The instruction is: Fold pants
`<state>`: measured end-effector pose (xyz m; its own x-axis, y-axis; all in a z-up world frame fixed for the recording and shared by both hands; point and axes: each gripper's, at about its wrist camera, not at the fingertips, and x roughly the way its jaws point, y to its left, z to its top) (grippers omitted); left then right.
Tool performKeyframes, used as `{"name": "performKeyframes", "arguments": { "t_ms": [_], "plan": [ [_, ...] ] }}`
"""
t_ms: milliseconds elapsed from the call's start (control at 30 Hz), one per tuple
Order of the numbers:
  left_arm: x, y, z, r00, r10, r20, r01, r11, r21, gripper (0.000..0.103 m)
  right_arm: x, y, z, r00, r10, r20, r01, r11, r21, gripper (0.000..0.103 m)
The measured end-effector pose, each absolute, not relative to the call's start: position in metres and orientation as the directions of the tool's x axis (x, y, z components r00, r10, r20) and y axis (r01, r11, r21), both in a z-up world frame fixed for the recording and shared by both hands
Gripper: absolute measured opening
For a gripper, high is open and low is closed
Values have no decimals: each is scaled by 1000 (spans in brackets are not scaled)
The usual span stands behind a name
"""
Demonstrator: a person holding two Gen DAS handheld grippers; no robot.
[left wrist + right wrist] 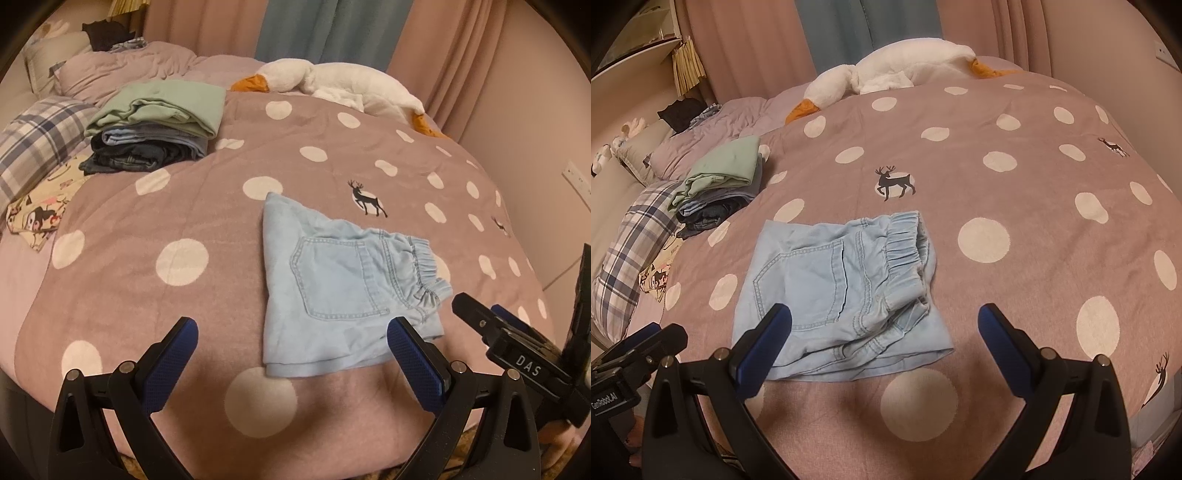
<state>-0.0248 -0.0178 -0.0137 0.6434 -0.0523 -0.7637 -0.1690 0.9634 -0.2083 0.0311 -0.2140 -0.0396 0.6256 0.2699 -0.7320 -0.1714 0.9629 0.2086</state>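
Hovering wide-fingered over folded pants (pixel 834 295): "DAS" right gripper (pixel 884 332), "GesRobot.AI" left gripper (pixel 291 347).

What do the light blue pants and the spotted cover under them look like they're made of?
Light blue pants: soft, thin washed denim or chambray, matte; jeans-style stitched pocket, gathered elastic waistband. Spotted cover: probably brushed cotton or fleece, with a matte, slightly fuzzy surface; I can't tell which.
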Motion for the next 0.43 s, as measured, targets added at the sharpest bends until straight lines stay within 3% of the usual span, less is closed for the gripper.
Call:
{"name": "performKeyframes", "arguments": {
  "t_ms": [433],
  "plan": [
    [-26, -19, -13, 650, -58, -758, -164, 963, -214, 101, 31, -214, -41, 625, 266, -734, -169, 964, 205, 102]
  ]
}}
